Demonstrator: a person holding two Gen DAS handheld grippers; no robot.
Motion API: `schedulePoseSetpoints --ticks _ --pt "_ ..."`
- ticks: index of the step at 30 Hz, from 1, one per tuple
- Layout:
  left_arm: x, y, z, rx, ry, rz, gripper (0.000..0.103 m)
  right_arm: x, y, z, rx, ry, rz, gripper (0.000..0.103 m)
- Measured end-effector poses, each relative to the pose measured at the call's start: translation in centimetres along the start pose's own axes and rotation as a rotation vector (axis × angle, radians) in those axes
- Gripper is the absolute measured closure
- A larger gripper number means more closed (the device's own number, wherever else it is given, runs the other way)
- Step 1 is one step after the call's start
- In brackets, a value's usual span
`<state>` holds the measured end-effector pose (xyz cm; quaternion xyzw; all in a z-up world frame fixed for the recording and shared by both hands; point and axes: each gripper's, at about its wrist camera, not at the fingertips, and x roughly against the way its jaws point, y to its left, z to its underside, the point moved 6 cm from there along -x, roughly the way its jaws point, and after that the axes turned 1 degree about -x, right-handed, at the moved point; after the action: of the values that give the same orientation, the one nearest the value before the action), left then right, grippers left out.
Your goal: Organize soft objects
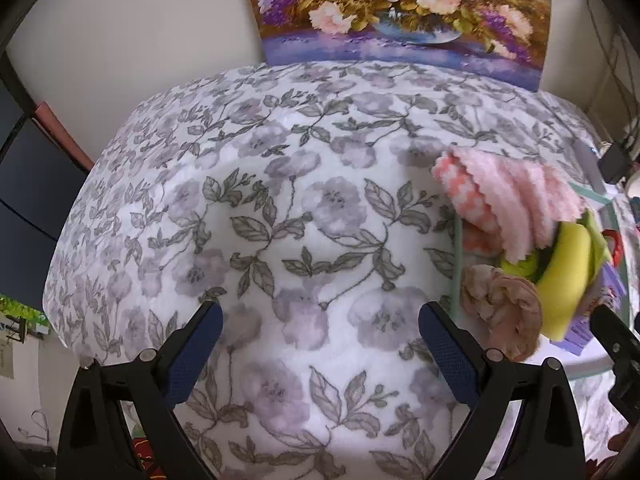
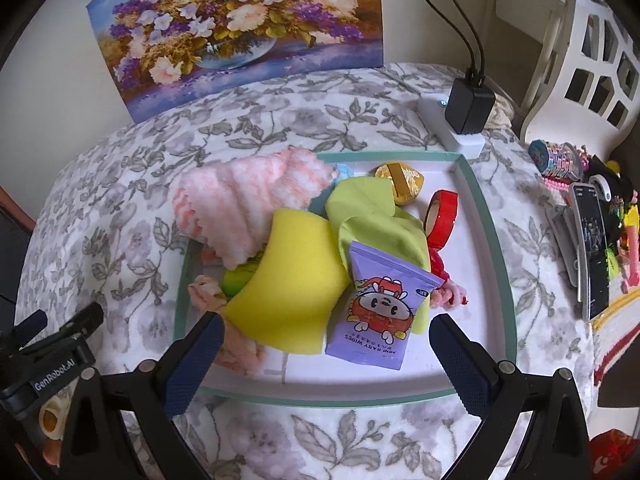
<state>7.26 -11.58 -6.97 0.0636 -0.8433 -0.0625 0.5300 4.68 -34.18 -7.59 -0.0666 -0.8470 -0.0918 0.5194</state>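
— Where are the soft things right now?

— All heaped in the white tray with the green rim. The yellow sponge sits in the middle, curled up, with the pink fluffy cloth draped over the tray's far left edge and the green cloth just behind the sponge. A purple baby wipes pack leans on the sponge's right side, and a beige crumpled cloth lies at the near left edge.

— And your tongs?

— My right tongs hover above the near edge of the tray, spread wide, gripping nothing. My left tongs are also wide apart and empty, over the floral-covered surface to the left of the tray.

— Anything else around?

— Red tape and a gold-wrapped item share the tray. A flower painting leans at the back, a black charger beside it, a phone off right.
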Motion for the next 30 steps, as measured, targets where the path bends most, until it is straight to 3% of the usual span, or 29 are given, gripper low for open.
schedulePoseSetpoints --ticks 12,30 --pt "2.6 1.0 1.4 -0.014 -0.07 -0.012 0.005 1.6 1.6 1.9 0.034 -0.031 -0.007 0.0" --pt "2.7 2.1 2.4 0.015 -0.06 0.019 0.005 2.7 1.5 2.9 0.031 -0.059 0.012 0.0"
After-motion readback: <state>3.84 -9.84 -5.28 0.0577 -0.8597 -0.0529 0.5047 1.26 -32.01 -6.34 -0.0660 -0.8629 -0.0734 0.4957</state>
